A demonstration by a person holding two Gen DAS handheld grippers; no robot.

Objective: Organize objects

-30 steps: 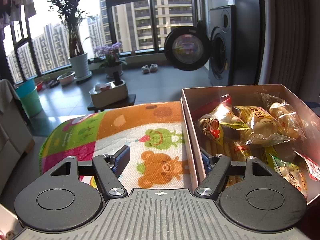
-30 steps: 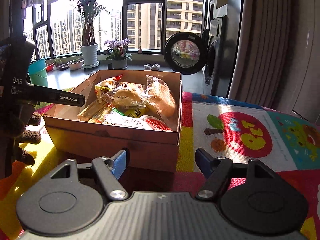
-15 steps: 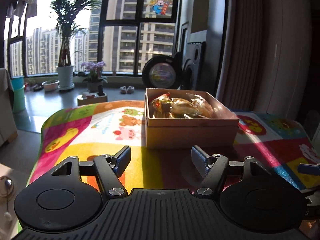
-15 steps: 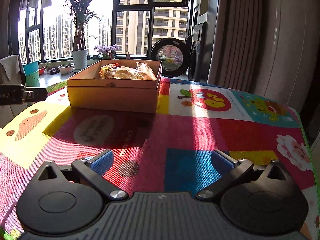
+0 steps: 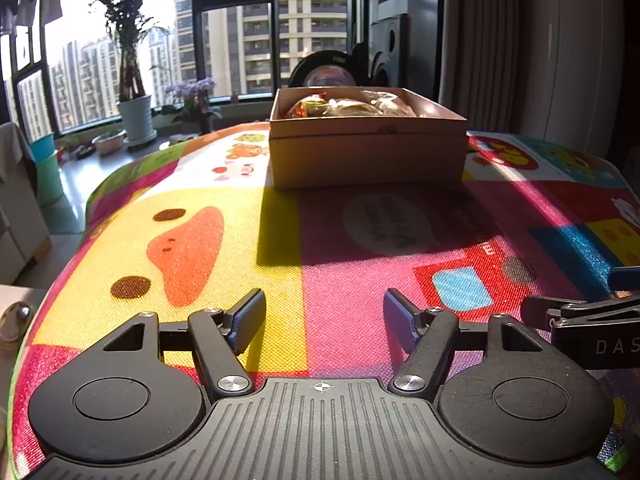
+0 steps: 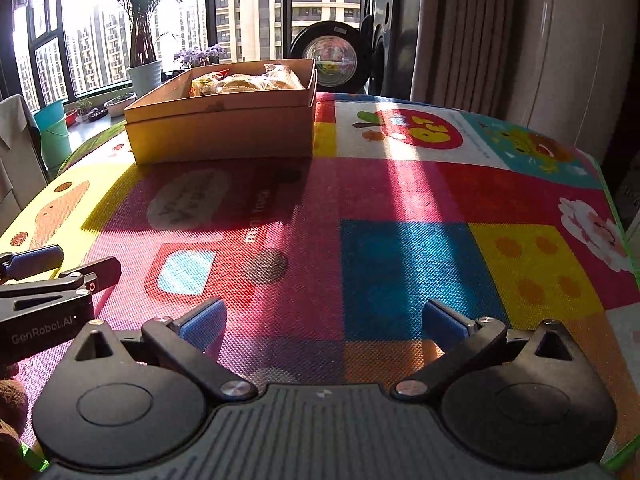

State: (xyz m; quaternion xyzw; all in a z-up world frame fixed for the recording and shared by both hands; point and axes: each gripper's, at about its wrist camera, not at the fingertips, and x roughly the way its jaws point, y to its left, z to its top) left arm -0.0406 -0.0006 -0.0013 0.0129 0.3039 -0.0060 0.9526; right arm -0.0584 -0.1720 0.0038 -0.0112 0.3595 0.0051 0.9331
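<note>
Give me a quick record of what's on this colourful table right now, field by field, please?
surface: cartoon-print mat
container: open cardboard box at the far side of the mat
contents: wrapped snack packets piled inside
left hand-held gripper: open, holding nothing, low over the near mat
right hand-held gripper: open, holding nothing, beside the left one
background: potted plant by the window

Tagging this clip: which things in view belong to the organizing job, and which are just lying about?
Job:
- cardboard box
- wrapped snack packets inside it
- left hand-held gripper, open, empty
- right hand-held gripper, open, empty

Lying about:
- colourful play mat
- potted plant
- washing machine
- teal bucket
</note>
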